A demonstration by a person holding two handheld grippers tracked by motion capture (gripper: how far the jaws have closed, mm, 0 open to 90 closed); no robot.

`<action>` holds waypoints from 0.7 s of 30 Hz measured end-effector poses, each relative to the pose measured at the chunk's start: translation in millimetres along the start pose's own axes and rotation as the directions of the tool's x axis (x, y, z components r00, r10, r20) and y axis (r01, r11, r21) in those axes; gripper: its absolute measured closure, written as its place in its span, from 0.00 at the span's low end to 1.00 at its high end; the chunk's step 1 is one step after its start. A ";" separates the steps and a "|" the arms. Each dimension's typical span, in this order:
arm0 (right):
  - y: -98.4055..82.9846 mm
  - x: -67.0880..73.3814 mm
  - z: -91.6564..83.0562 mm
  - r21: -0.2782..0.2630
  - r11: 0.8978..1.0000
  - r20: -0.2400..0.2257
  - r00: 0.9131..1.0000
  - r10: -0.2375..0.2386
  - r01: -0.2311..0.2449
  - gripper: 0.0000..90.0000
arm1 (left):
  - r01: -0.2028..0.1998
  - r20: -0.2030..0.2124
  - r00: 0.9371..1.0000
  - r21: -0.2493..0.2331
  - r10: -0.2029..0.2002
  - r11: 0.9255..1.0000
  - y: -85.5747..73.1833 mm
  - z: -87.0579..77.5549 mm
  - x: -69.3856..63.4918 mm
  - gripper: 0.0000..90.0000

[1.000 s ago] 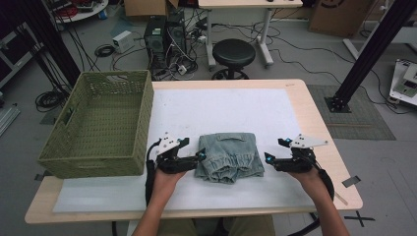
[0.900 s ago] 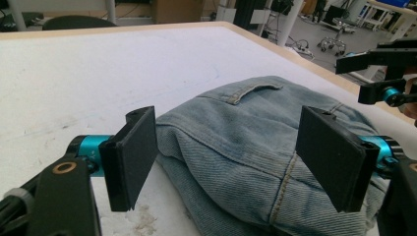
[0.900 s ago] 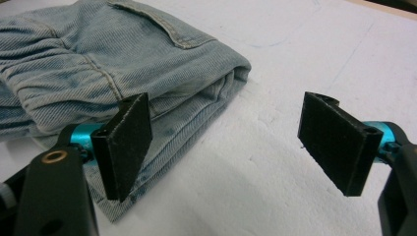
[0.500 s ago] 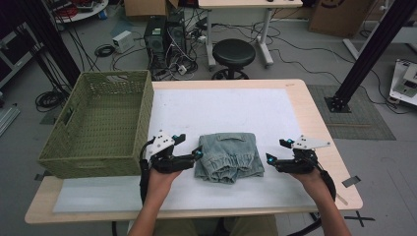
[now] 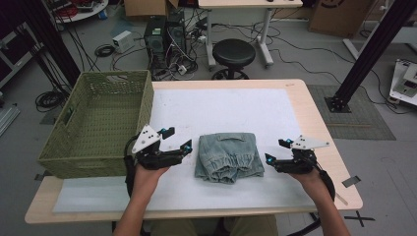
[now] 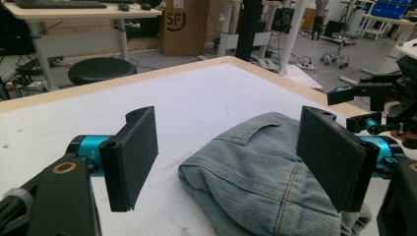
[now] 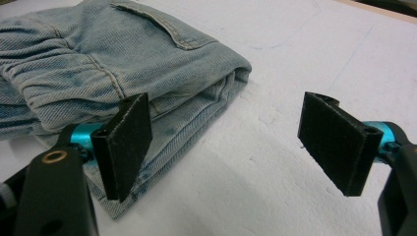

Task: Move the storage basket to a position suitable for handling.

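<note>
A folded pair of light-blue jeans (image 5: pixel 229 157) lies on the white mat near the table's front. My left gripper (image 5: pixel 179 139) hovers just left of it, raised off the mat and open, with nothing between its pads. In the left gripper view (image 6: pixel 228 147) the jeans (image 6: pixel 255 182) lie below and beyond the wide-apart jaws. My right gripper (image 5: pixel 275 151) rests low at the jeans' right side, open. In the right gripper view (image 7: pixel 233 142) the folded edge of the jeans (image 7: pixel 98 64) sits behind the left pad (image 7: pixel 125 145), and bare mat lies between the jaws.
A green woven basket (image 5: pixel 98 123) stands on the table's left end, close to my left hand. The white mat (image 5: pixel 221 105) covers most of the wooden table (image 5: pixel 314 113). A black stool (image 5: pixel 233 51) stands beyond the far edge.
My left gripper has lifted off the mat and drawn slightly left, away from the jeans' edge. The right gripper and the jeans have stayed put.
</note>
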State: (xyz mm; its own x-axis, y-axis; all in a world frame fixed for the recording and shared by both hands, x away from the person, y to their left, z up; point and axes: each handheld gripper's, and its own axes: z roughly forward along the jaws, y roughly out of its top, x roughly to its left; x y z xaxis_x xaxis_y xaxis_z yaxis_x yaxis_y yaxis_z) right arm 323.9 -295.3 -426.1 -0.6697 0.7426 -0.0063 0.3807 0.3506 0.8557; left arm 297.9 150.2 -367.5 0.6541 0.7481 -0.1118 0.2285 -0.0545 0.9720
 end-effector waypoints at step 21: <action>-0.4 1.2 1.2 0.007 1.000 0.001 1.000 -0.002 0.002 0.23 | -0.001 -0.083 0.997 -0.083 -0.006 0.997 17.6 -52.0 38.8 0.26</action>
State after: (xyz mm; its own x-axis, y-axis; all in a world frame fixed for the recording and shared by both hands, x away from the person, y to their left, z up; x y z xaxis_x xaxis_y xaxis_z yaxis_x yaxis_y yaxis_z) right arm 323.7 -293.9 -427.0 -0.6698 0.7425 -0.0081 0.3838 0.3555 0.8522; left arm 289.8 212.7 -344.0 0.5905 0.8009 -0.0999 0.1668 0.0001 0.9860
